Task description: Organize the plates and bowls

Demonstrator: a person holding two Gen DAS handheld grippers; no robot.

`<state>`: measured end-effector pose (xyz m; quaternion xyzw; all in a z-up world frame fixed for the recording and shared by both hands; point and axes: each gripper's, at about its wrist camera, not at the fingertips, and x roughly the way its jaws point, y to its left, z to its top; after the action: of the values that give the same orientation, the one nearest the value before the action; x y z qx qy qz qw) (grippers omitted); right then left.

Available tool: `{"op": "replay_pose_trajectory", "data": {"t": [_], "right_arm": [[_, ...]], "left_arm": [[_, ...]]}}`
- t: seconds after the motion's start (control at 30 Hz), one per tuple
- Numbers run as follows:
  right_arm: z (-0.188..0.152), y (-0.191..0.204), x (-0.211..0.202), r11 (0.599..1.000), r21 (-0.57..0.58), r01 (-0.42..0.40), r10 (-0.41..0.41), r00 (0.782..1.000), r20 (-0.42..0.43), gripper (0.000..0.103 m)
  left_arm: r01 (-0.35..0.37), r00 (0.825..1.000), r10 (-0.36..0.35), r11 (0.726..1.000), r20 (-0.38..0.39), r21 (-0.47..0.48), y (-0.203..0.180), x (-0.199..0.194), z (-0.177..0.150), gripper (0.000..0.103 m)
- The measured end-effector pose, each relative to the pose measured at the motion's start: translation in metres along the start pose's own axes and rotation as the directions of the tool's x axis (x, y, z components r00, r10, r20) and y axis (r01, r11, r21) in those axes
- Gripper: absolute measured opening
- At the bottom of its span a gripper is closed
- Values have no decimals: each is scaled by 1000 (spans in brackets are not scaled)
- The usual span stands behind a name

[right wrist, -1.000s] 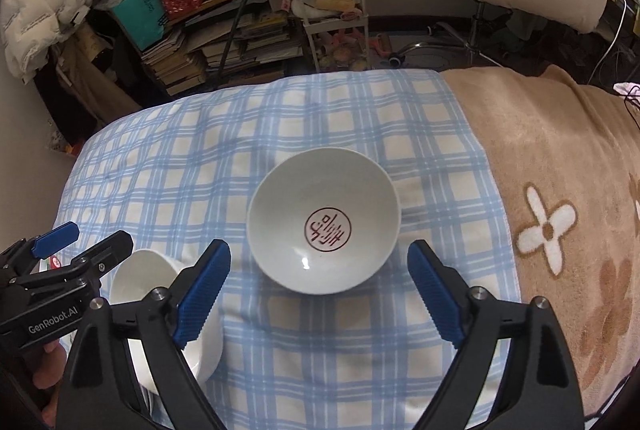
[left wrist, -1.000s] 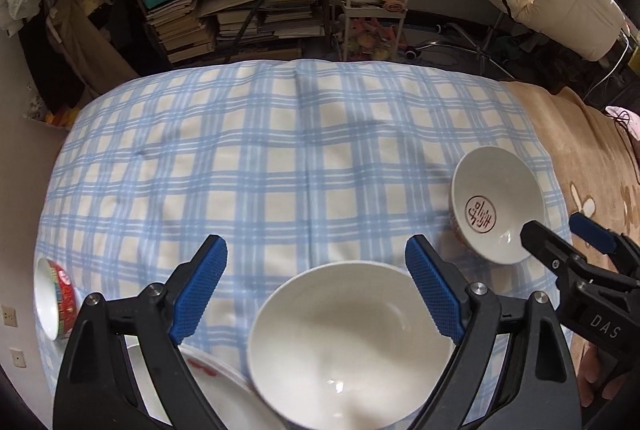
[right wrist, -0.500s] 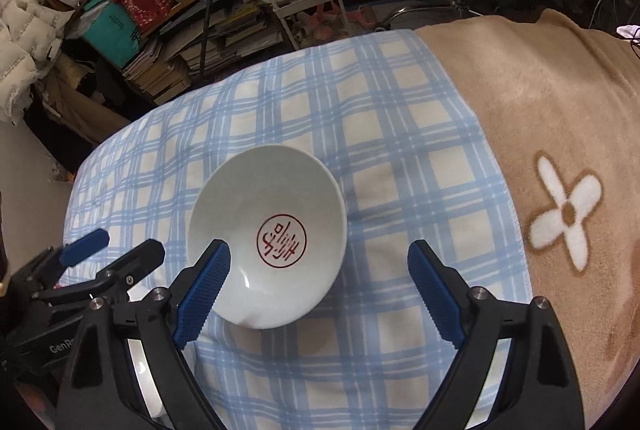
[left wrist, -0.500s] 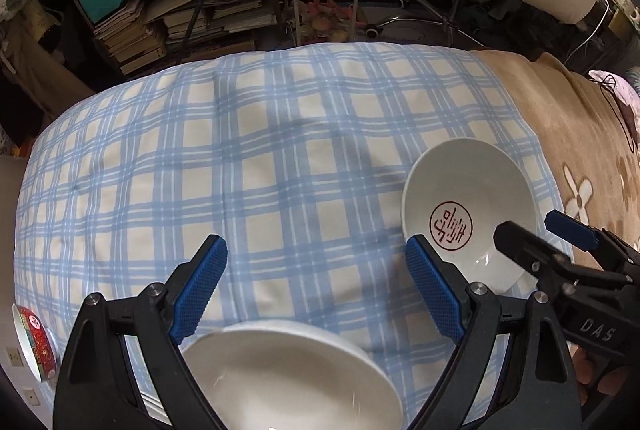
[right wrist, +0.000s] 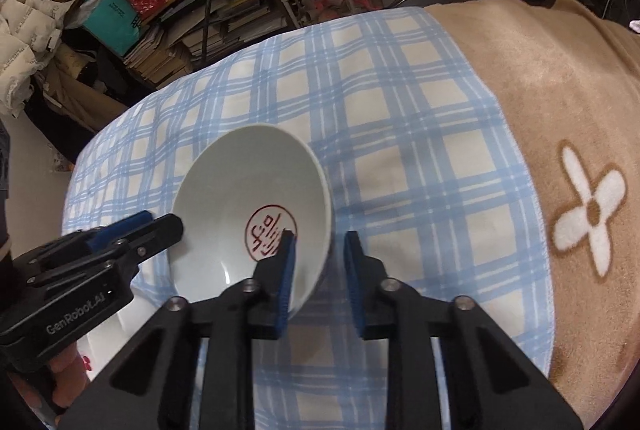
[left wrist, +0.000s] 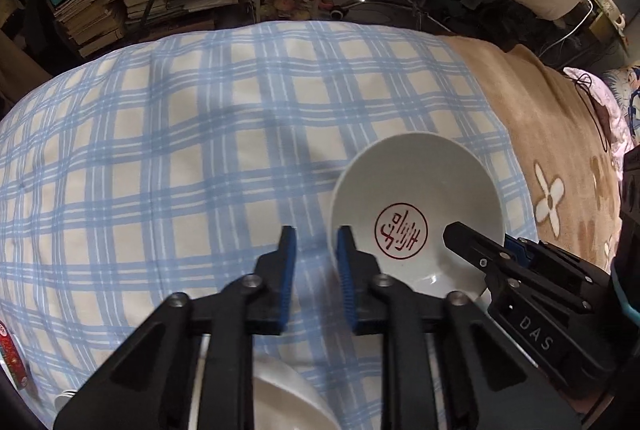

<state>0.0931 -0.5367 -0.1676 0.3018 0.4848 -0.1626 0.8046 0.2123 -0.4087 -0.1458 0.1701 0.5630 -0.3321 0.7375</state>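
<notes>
- The bowl [left wrist: 416, 213] sits right of centre in my left view and left of centre in my right view [right wrist: 252, 213]. It is white and glossy, with a round red seal mark printed inside at the bottom.
- It rests on the blue-and-cream checked cloth [left wrist: 180, 157], near the cloth's edge with the tan blanket [right wrist: 560, 77], which has white flower shapes.
- The bowl looks tipped, its near rim down by the fingers.
- My left gripper [left wrist: 316, 262] has just been closing. Its blue-padded fingers [left wrist: 346, 270] stand narrowly apart; the right one is at the bowl's left rim, and the wall seems to pass between them. I cannot tell whether the pads press on it.
- My right gripper [right wrist: 320, 262] has also just been closing. Its fingers [right wrist: 286, 270] straddle the bowl's right rim, one inside and one outside, with a gap showing beyond the wall. I cannot tell whether it pinches.
- A second plain white bowl [left wrist: 280, 398] lies at the bottom edge of my left view, under the gripper.
- A red-patterned dish [left wrist: 12, 358] peeks in at the lower left edge.
- Stacked books [right wrist: 224, 25] fill the upper background.
</notes>
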Motion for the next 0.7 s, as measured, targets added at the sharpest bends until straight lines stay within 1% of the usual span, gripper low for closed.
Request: {"op": "replay_pose_trajectory", "data": {"t": [0.07, 0.13, 0.23, 0.3, 0.37, 0.57, 0.7], "right_arm": [[-1, 1, -3, 1000, 2, -12, 12, 1000, 13, 20], [-1, 4, -5, 1000, 0, -14, 14, 1000, 19, 19], [-2, 7, -9, 1000, -16, 2, -2, 1000, 29, 16], [-3, 6, -11, 1000, -2, -14, 14, 999, 28, 15], [-4, 5, -14, 999, 10, -30, 30, 999, 28, 14], [-10, 21, -41, 999, -22, -43, 45, 995, 91, 15], [-16, 29, -54, 996, -24, -86, 88, 990, 105, 15]], "left_arm": [[1, 1000, -1, 1000, -22, -7, -3, 5, 0, 7], [-9, 1000, 8, 1000, -23, -22, -2, 4, -1, 7], [5, 1000, -5, 1000, -11, -15, -2, -5, -6, 7], [3, 1000, -3, 1000, -9, -17, -2, -12, -9, 7], [-1, 1000, 1, 1000, 2, -20, -2, -20, -13, 7], [7, 999, -6, 999, 31, -39, 4, -49, -20, 7], [-8, 998, 11, 999, 58, -41, 8, -71, -29, 7]]}}
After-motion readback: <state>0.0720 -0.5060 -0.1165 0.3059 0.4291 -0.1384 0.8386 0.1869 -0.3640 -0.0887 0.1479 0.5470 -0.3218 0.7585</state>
